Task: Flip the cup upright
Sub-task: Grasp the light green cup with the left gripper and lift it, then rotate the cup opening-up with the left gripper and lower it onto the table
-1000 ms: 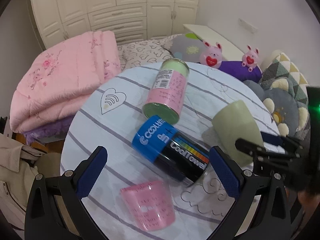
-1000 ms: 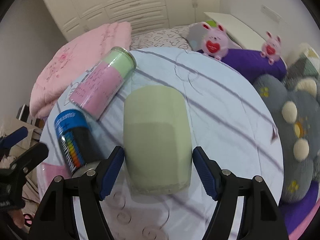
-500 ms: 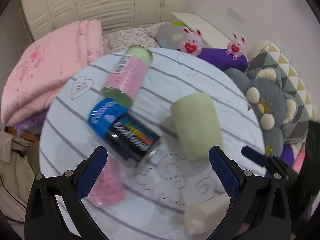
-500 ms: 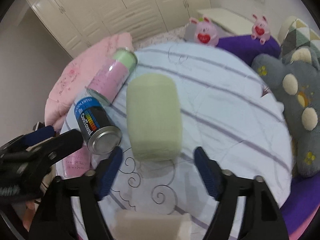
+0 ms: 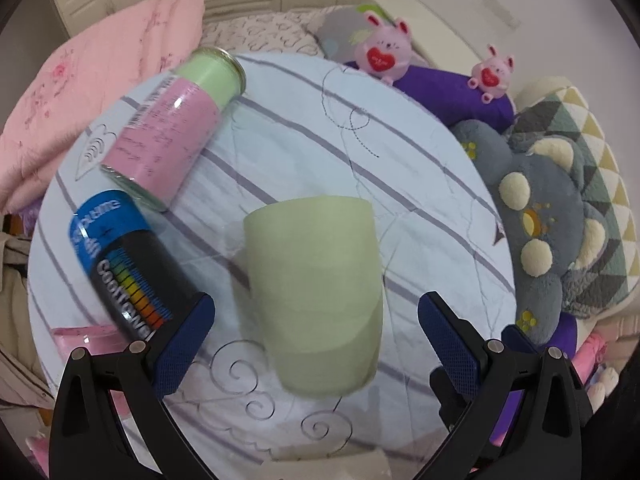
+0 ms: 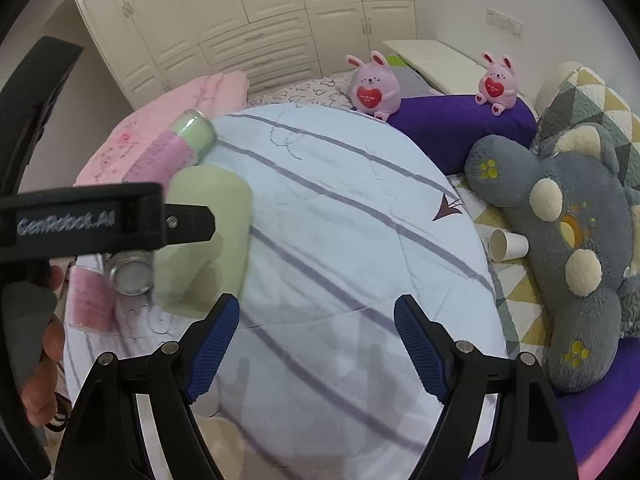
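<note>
A pale green cup (image 5: pixel 316 292) stands upside down on the round table (image 5: pixel 400 200) with a striped cloth, its closed base up. My left gripper (image 5: pixel 316 344) is open, its blue pads (image 5: pixel 184 344) on either side of the cup's lower part, not touching it. In the right wrist view the cup (image 6: pixel 204 240) is at the left, partly hidden by the left gripper's body. My right gripper (image 6: pixel 316 344) is open and empty over the bare cloth, to the right of the cup.
A pink and green can (image 5: pixel 172 128) and a blue and black can (image 5: pixel 124 268) lie on their sides left of the cup. A pink cup (image 6: pixel 88 300) lies beyond them. Plush toys (image 6: pixel 560 232), a purple cushion (image 6: pixel 460 128) and a paper cup (image 6: pixel 508 244) border the table's right side.
My left gripper swung right and closed in until the green cup sits between its fingers. My right gripper drew back to the right, away from the cup.
</note>
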{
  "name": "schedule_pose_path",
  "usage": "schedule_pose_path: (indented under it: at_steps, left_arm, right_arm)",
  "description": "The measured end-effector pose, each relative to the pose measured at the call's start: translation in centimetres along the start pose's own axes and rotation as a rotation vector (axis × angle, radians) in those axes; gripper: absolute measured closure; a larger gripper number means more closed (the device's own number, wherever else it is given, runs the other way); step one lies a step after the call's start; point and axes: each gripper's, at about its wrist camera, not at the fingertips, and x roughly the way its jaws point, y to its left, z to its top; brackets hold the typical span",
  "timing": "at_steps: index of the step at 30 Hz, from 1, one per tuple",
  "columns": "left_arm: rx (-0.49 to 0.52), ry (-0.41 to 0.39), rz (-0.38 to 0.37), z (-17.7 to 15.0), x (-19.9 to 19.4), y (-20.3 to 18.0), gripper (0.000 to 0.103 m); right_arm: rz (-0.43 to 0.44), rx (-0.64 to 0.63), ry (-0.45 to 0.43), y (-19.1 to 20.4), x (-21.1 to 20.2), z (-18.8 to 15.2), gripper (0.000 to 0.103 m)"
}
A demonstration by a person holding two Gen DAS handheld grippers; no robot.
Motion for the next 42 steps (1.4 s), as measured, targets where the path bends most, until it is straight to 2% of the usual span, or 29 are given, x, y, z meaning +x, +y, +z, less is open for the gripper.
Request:
schedule_pose_path:
  at_steps: [5,10,12,14,18,26,31,38,42]
  left_arm:
    - [-0.025,0.035,0.014,0.7,1.9,0.0,0.0]
    - [0.003,0.052,0.026,1.4,3.2,-0.8,0.001]
    - [0.018,0.051,0.033,1.6,3.7,-1.0,0.007]
    - [0.031,0.039,0.054,1.7,3.7,-1.0,0.023]
    - [0.057,-0.013,-0.004,1.1,2.6,-0.6,0.022]
    - [0.088,-0.185,-0.063,-0.7,-0.9,0.4,0.022]
    - [0.135,-0.274,-0.056,-2.5,-2.6,0.4,0.022]
    - [0.185,-0.286,-0.052,-3.8,-2.5,0.1,0.022]
    - [0.187,-0.282,-0.038,-3.9,-2.7,0.0,0.014]
  right_arm:
    - [0.029,-0.008,-0.009,-0.8,0.4,-0.2,0.022]
    - [0.05,0.003,-0.009,-1.2,0.8,-0.4,0.022]
    - [0.05,0.011,-0.011,-1.3,0.9,-0.5,0.022]
    - [0.05,0.015,-0.013,-1.3,1.0,-0.5,0.022]
    - [0.052,0.021,-0.022,-1.3,1.0,-0.5,0.022]
    - [0.039,0.005,-0.043,-0.6,1.2,-0.7,0.022]
    - [0.053,-0.005,-0.052,-0.3,1.2,-1.0,0.022]
    - [0.054,-0.032,-0.05,0.1,1.1,-1.8,0.022]
    - [0.064,-0.054,-0.065,0.7,0.7,-1.8,0.022]
